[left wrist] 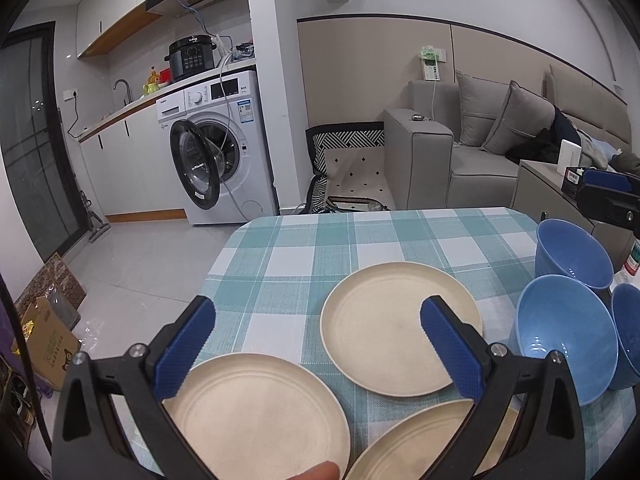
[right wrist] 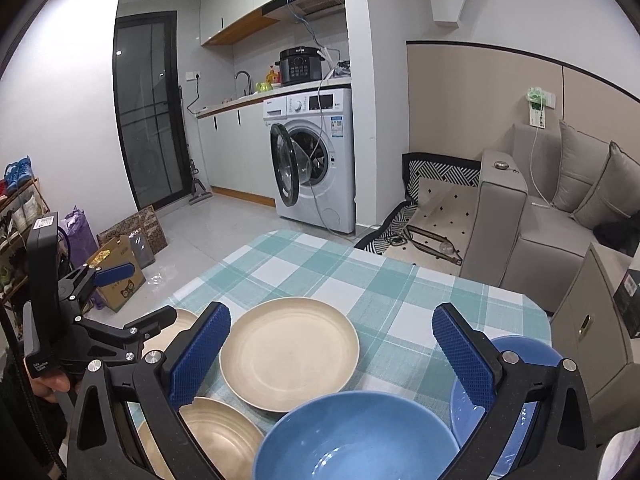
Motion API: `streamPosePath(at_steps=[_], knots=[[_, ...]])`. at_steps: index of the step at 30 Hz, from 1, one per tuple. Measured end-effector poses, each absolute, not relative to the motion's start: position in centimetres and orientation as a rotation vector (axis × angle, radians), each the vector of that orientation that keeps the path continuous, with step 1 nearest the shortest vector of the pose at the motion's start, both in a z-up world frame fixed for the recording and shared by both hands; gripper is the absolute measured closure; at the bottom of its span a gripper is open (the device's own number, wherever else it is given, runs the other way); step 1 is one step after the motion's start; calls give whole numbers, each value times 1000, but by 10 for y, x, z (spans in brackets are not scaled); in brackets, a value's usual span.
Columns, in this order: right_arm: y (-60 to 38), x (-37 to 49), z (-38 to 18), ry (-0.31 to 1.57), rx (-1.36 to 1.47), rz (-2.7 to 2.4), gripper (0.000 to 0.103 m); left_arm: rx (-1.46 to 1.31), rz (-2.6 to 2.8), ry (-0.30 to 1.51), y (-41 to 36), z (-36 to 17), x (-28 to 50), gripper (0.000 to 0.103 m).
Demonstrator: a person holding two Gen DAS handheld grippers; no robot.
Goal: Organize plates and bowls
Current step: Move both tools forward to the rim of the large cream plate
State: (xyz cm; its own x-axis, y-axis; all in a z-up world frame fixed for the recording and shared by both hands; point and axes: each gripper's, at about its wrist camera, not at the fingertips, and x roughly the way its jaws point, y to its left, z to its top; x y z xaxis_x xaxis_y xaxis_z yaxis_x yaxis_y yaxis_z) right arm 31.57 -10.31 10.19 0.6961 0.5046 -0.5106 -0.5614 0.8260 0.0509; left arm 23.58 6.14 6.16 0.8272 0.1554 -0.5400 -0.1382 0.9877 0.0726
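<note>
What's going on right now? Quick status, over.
Left gripper open, right gripper open, both empty. Three cream plates and three blue bowls lie separate on the checked tablecloth, none stacked. Nothing blocking them.

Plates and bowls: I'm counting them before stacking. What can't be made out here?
- Third blue bowl: cut off by the left wrist view's right edge.
- Nearest cream plate: left wrist view, partly behind a gripper finger.
- Far blue bowl: right wrist view, behind a finger.

Far half of the tablecloth (left wrist: 360,240) lies free; plates (left wrist: 400,324) and bowls (left wrist: 568,336) crowd the near half.
</note>
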Motion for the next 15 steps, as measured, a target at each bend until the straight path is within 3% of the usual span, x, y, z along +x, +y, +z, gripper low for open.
streamPosePath(at_steps=[15], knots=[[-63, 366, 71, 704, -215, 606, 0, 28, 177, 693, 77, 40, 278, 0]])
